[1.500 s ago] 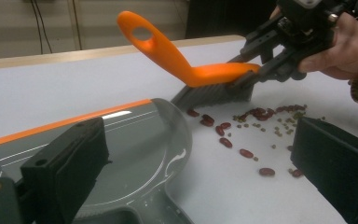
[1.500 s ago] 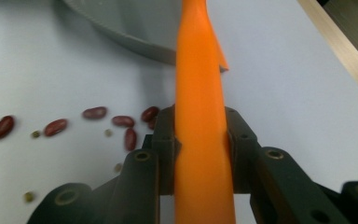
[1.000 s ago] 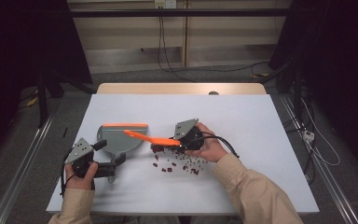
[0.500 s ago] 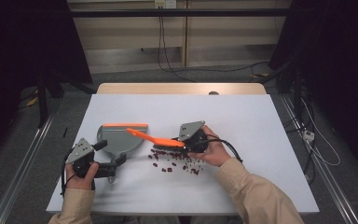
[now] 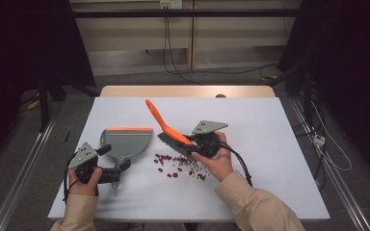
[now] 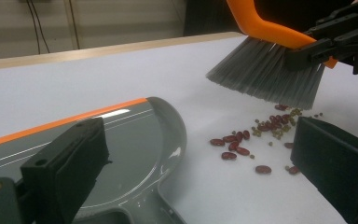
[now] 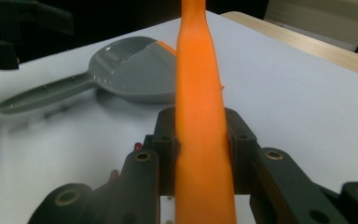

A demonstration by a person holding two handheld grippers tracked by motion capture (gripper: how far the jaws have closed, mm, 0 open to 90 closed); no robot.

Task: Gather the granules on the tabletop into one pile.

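Your right jaws are clamped on the orange back of the brush [image 7: 198, 116], and the right gripper [image 5: 198, 145] carries it over the beans [image 5: 179, 163]. Your left jaws stand wide, either side of the dustpan handle without pressing it; the left gripper [image 5: 107, 169] sits at the near end of the dustpan [image 5: 125, 142].

Since a second ago the brush has swung: its handle lay low and pointed left toward the pan, and now it tilts up and away toward the far edge of the table [image 5: 270, 120]. The bristles have lifted just clear of the beans, which lie scattered near the pan's right side, none inside it.

That reads as a reset between strokes. The pan has not moved, so the next sweep should push the beans left toward its mouth.
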